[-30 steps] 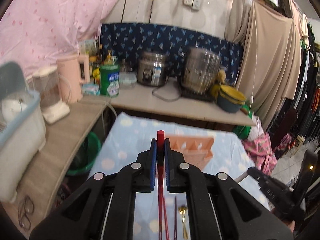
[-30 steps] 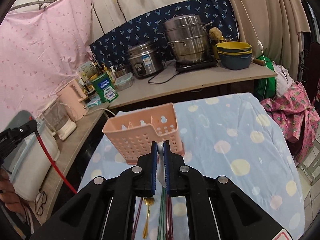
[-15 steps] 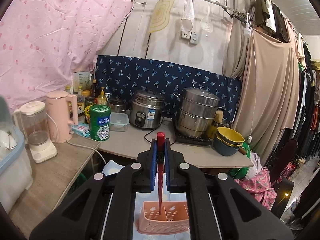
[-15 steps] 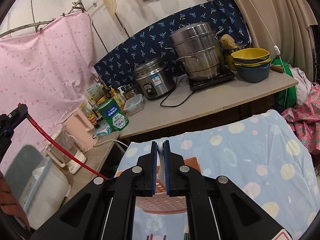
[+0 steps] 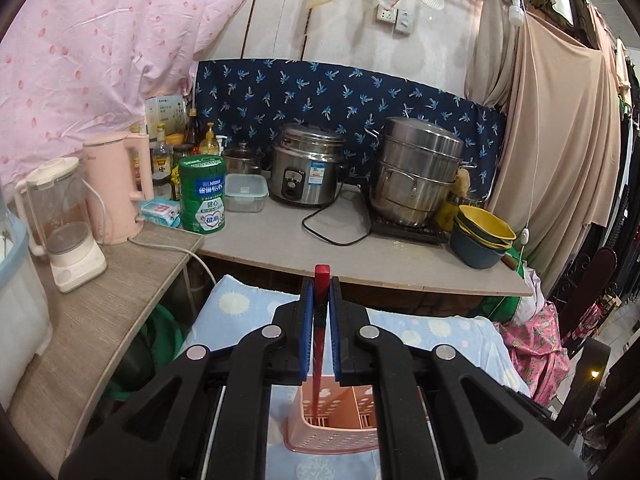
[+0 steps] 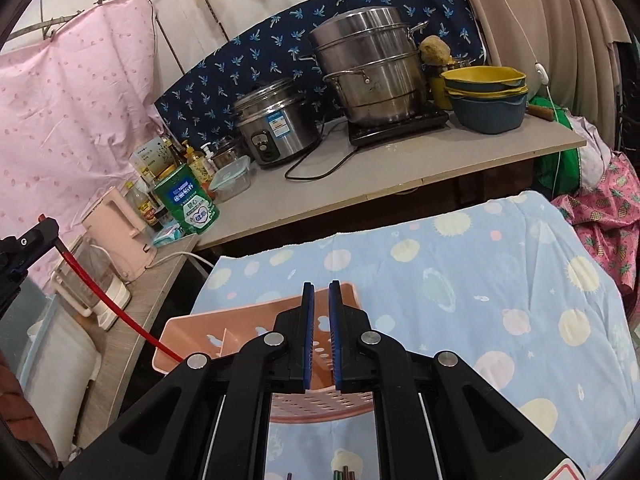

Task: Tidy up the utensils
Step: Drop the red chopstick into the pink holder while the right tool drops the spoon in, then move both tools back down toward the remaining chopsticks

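Pinching a red chopstick (image 5: 321, 320) between blue-padded jaws, left gripper (image 5: 321, 312) poised above a pink perforated utensil caddy (image 5: 340, 420), the stick's lower end reaching down into the caddy's left compartment. Seen from the right wrist, same red chopstick (image 6: 116, 312) slanting from the left gripper (image 6: 38, 236) at far left down toward the caddy (image 6: 240, 320). Right gripper (image 6: 318, 312) held over the caddy's near side, jaws slightly apart with a narrow gap and nothing between the pads. Resting on a blue cloth with pale dots (image 6: 460, 280) covering the surface, caddy near the cloth's left half. Just visible at the bottom edge of the right view, tips of more utensils (image 6: 342, 472) lying on the cloth. Behind, a counter (image 5: 360, 256) crowded with a rice cooker (image 5: 308, 176), a stacked steel steamer (image 5: 416, 176), a green tin (image 5: 202, 196), a pink kettle (image 5: 118, 188) and yellow and blue bowls (image 5: 482, 236)
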